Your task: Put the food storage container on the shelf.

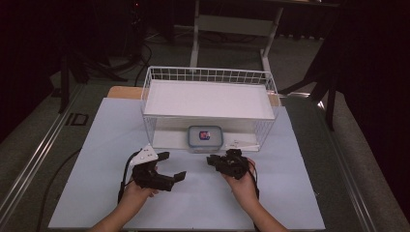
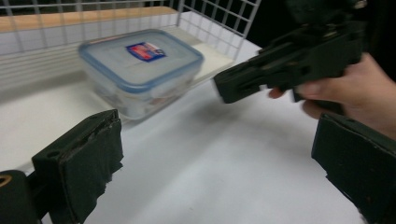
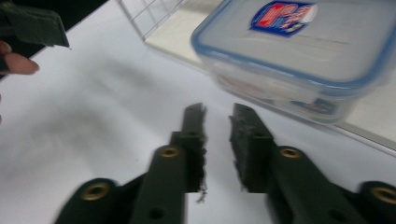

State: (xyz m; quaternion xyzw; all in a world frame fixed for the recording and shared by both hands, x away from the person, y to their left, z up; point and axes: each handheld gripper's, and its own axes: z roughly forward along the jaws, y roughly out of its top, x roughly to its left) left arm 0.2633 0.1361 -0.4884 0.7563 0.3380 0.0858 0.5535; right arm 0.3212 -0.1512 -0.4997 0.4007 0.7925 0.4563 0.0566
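Box (image 1: 205, 137), lid on, sits at the basket's (image 1: 209, 73) open front under its shelf; we judge this the approach, left gripper (image 1: 170, 166) wide open, right gripper (image 1: 212, 160) nearly closed and empty, so next we open the right and flank the box.

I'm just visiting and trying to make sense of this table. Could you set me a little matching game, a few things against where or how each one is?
Things:
1. lidded container
2. left gripper
3. right gripper
4. wire basket

States:
A. jaws nearly together, nothing between them
B. white, standing at the far side of the table
C. jaws wide apart, nothing between them
D. clear with a blue-edged lid, under the basket's shelf

Pairs: 1-D, 2-C, 3-A, 4-B
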